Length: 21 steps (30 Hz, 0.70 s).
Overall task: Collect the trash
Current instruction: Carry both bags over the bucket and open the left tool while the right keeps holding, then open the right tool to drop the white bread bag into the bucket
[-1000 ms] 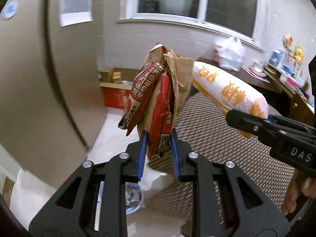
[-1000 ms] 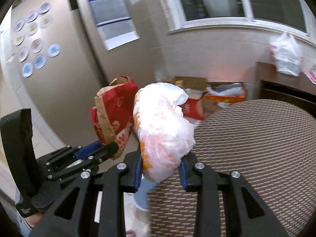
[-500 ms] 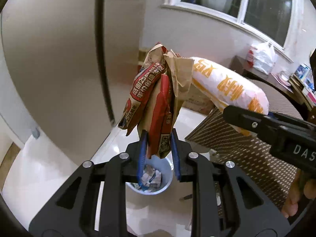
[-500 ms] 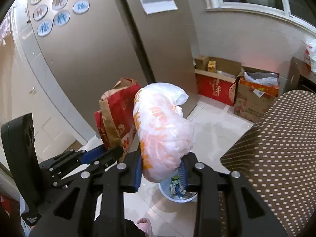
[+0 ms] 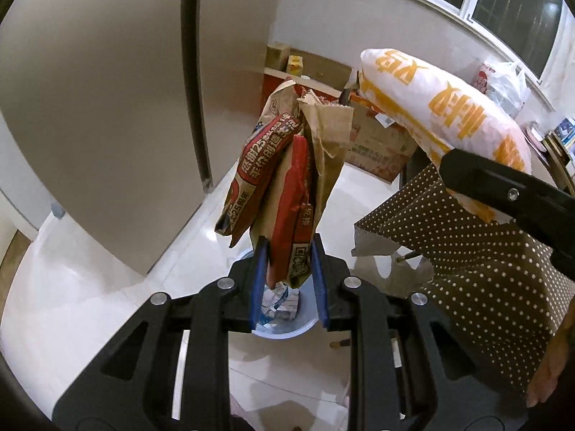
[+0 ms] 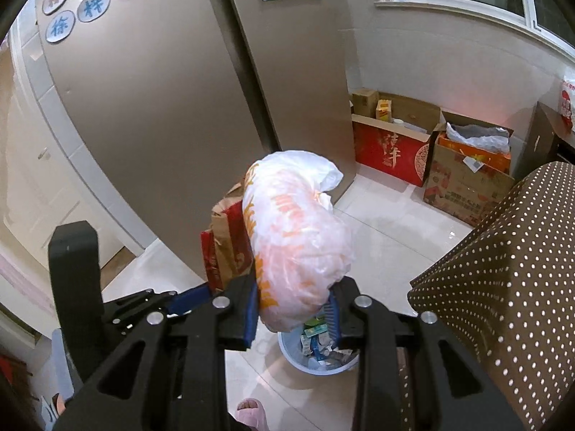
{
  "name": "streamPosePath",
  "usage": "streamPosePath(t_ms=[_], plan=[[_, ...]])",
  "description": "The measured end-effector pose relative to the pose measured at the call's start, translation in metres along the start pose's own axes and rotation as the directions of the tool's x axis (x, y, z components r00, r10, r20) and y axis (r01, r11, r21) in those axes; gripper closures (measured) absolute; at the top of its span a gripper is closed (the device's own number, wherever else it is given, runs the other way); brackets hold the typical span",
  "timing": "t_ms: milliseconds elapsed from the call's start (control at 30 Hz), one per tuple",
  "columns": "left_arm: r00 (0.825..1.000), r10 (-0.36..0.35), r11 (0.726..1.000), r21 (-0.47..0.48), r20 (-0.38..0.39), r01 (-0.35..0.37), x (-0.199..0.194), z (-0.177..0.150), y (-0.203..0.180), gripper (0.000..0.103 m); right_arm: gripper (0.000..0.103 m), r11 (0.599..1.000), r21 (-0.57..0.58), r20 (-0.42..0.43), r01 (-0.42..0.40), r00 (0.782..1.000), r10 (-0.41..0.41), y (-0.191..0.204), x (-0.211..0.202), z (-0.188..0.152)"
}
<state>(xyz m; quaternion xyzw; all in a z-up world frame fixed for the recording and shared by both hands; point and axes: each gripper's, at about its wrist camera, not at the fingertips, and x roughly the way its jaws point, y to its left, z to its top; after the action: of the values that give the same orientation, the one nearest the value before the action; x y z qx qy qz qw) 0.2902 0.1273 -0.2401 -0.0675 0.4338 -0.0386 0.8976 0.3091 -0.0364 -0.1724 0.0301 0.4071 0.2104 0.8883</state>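
Observation:
My left gripper (image 5: 288,251) is shut on a crumpled brown and red paper bag (image 5: 284,186) that stands up from its blue pads. My right gripper (image 6: 294,298) is shut on a stuffed white plastic bag with orange print (image 6: 294,230). Both hang above a light blue trash bin (image 6: 316,359) on the floor, part filled with wrappers. In the left wrist view the bin (image 5: 280,327) lies straight under my jaws and the plastic bag (image 5: 442,115) shows at the upper right. The paper bag (image 6: 226,248) peeks out left of the plastic bag in the right wrist view.
A tall beige fridge (image 6: 161,115) rises at the left. A brown dotted tablecloth (image 6: 503,262) covers the table edge at the right. Red and brown cardboard boxes (image 6: 395,147) stand along the far wall under a window. A person's foot in a pink slipper (image 6: 251,411) is by the bin.
Both grippers have swung left off the table and sunk toward the floor with their bags still held. The bin has come into view beneath them and grown closer.

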Motion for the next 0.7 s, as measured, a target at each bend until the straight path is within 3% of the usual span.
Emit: streamPosePath(t_ms=[133,200,233,700], plan=[[1.000,-0.014,1.000,0.009,-0.016,0.015,0.016,0.010,-0.007,0.074,0.073,1.000,0.010,0.010,0.016,1.000,-0.016,-0.003,0.007,0.000],[1.000,-0.007,1.000,0.008,-0.022,0.007,0.022,0.014,-0.009,0.059,0.073,1.000,0.017,0.016,0.021,1.000,-0.021,-0.006,0.008,0.001],[1.000,0.006,1.000,0.007,-0.012,-0.005,0.024,0.018,-0.013,0.044,0.073,1.000,0.020,0.017,0.023,1.000,-0.023,-0.008,0.009,0.001],[0.999,0.042,0.999,-0.019,0.004,-0.042,0.015,0.013,-0.004,0.040,0.073,0.999,0.033,0.016,0.028,0.999,-0.028,-0.016,0.011,0.002]])
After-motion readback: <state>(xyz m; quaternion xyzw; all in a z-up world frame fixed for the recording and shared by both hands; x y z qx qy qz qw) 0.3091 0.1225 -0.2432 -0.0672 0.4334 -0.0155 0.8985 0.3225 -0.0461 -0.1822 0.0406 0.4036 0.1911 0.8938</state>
